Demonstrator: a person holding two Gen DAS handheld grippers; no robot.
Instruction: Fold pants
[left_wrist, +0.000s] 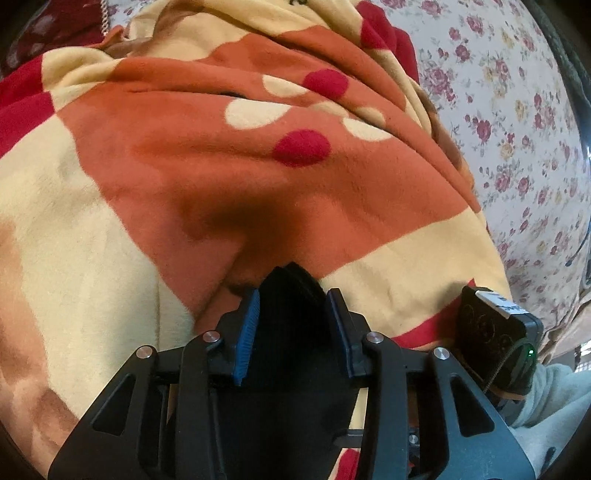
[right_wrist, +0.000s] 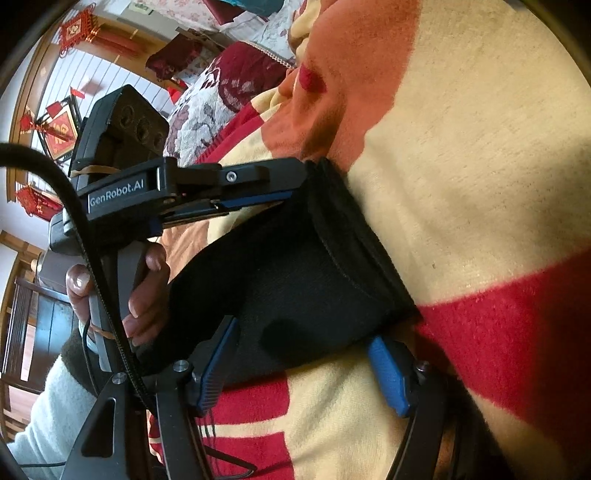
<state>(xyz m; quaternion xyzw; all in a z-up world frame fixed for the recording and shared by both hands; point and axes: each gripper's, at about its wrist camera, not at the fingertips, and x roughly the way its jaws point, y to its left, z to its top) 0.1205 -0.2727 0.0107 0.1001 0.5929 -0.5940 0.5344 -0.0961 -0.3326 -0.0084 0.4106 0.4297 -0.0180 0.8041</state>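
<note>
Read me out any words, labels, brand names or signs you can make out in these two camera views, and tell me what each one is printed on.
"GenRobot.AI": white lettering on the black plastic body of the left gripper, seen in the right wrist view.
Red hanging wall decorations with gold characters: too blurred to read.
White sticker on the black plastic camera block: print too small to read.
Nothing else carries readable text.

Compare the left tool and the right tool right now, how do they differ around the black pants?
The left tool has a narrower gap, with the black pants filling the space between its blue pads; the right tool is spread wider. The left sits at the cloth's far corner, the right at its near edge. Both have blue pads over the same blanket.
</note>
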